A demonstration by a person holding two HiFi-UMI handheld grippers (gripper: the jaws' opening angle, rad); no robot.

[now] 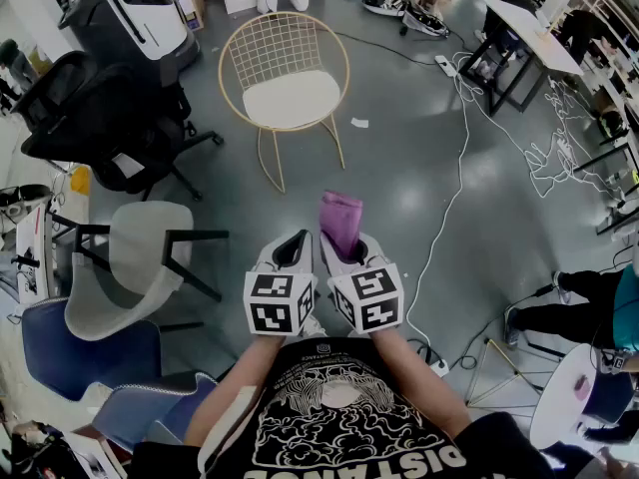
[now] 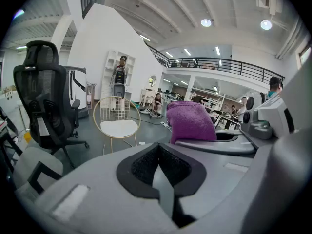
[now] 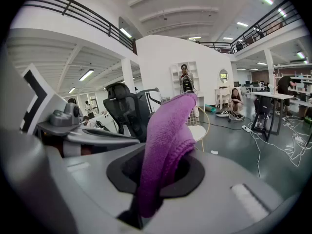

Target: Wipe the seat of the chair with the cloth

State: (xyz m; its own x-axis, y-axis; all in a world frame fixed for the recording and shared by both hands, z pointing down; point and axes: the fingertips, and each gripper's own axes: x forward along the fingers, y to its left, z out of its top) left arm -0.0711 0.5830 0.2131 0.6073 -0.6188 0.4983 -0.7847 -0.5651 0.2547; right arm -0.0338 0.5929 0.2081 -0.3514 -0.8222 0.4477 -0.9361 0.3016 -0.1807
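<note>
- left gripper [image 1: 296, 239]: jaws pressed together, nothing between them.
- gold wire chair [image 1: 285, 73] with white seat [image 1: 291, 98]: on the floor, well ahead of both grippers.
- right gripper [image 1: 346, 247]: clamped on the purple cloth [image 1: 340, 220], which sticks up from the jaws.

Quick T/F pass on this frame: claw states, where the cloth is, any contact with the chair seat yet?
1. The right claw is shut on the purple cloth. True.
2. The left claw grips the cloth too. False: its jaws are together with nothing between them, and the cloth sits only in the right claw.
3. The cloth is pressed on the seat of the gold wire chair. False: the chair stands on the floor ahead, clearly apart from both claws.
4. The wire chair has a white seat with nothing lying on it. True.
</note>
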